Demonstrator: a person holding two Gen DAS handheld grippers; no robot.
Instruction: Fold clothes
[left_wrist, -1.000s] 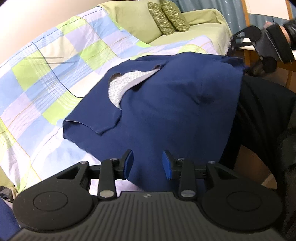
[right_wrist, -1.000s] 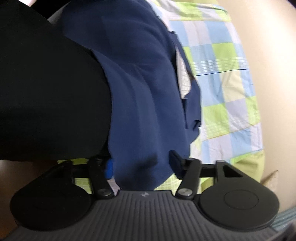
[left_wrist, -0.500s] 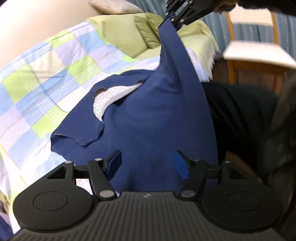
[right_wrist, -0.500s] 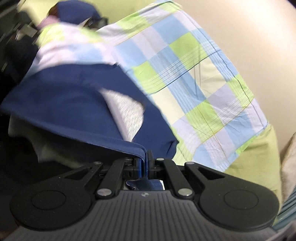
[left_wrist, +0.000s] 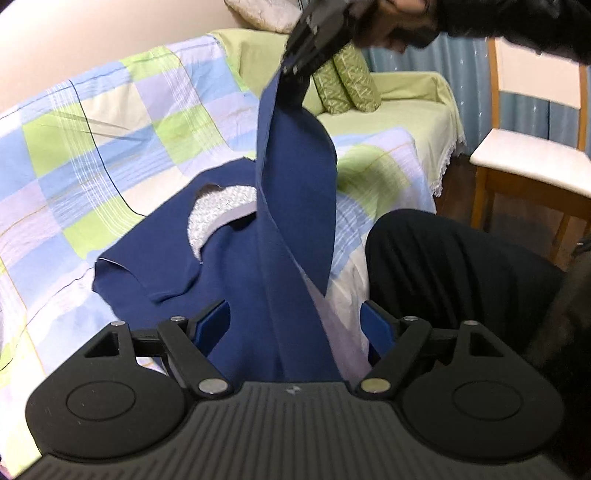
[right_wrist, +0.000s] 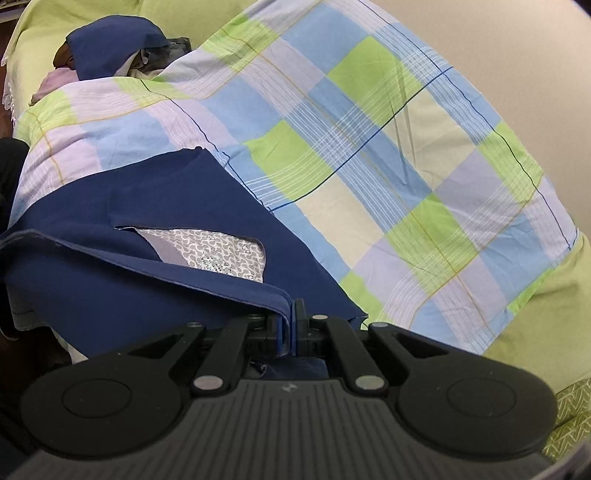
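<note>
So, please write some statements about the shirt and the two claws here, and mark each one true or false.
1. The right claw is shut on the edge of the navy shirt. True.
2. The left claw grips the shirt too. False: it is open, with cloth between its fingers.
3. The shirt lies on a checked sheet. True.
4. The whole shirt lies flat. False: one side is lifted.
</note>
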